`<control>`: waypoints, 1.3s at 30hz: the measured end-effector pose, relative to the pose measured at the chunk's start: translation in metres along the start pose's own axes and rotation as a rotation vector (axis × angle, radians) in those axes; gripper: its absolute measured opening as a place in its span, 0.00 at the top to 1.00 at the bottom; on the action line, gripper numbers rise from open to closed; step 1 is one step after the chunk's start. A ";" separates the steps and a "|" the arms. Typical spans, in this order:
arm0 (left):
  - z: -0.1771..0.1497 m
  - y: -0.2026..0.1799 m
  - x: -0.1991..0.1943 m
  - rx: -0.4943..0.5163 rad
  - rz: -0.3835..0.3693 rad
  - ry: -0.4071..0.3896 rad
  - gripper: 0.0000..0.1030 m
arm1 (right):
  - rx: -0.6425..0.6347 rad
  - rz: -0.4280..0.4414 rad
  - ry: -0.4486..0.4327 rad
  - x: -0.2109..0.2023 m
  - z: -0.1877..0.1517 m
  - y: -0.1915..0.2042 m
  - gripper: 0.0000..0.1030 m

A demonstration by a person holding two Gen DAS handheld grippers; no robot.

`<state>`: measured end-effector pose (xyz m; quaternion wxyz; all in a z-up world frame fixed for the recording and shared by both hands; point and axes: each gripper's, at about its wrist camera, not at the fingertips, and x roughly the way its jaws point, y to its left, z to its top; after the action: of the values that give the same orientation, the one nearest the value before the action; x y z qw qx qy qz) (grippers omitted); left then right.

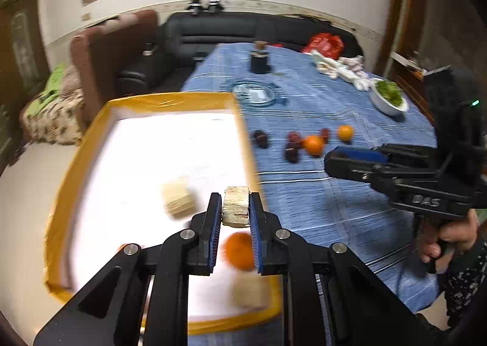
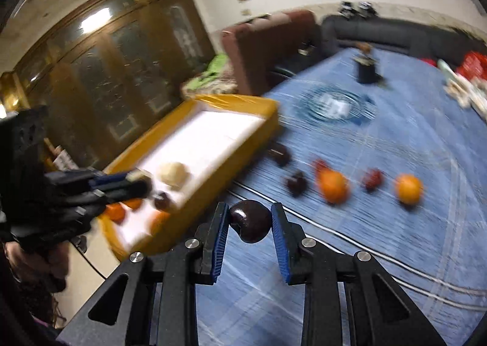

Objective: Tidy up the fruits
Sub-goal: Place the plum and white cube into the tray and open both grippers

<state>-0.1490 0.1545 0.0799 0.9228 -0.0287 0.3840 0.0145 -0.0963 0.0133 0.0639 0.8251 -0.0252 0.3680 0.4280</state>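
Left gripper [image 1: 235,212] clamps pale chunk [image 1: 236,206] over tray [image 1: 170,98] | right gripper [image 2: 250,225] clamps plum [image 2: 250,221], tray to its left, nearby

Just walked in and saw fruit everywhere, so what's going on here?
A person is sorting fruit into a yellow tray with two tools. The left hand-held gripper clamps a pale, rough-sided chunk over the tray, which already holds an orange and another pale chunk. The right hand-held gripper holds a dark plum above the blue tablecloth, where more oranges and dark fruits wait.
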 end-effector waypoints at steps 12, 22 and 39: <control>-0.028 0.042 0.010 -0.051 0.107 0.014 0.85 | -0.049 0.075 0.040 0.072 0.009 0.070 0.72; -0.035 0.048 0.020 -0.045 0.132 0.033 0.85 | -0.071 0.051 0.085 0.099 0.002 0.081 0.69; -0.019 0.020 0.011 0.004 0.192 0.000 0.35 | 0.011 0.000 -0.036 0.044 0.015 0.025 0.57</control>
<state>-0.1558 0.1734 0.0584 0.9173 0.0099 0.3848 0.1022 -0.0900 0.0646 0.0544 0.8317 -0.0128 0.3556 0.4263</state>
